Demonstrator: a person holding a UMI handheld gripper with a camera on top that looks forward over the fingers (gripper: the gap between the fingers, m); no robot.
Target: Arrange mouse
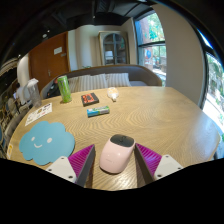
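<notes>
A pale pink computer mouse (116, 154) lies on the round wooden table (150, 120), between my two fingers, with a gap at each side. My gripper (115, 165) is open; its magenta pads (87, 160) stand left and right of the mouse without pressing on it. A light blue cloud-shaped mouse mat (47, 142) lies on the table just left of the left finger.
Further back on the table are a green cup (64, 88), a dark flat box (90, 99), a small teal item (97, 112) and a white object (112, 94). Papers (38, 113) lie at the left. A sofa (100, 76) and windows (150, 42) stand beyond.
</notes>
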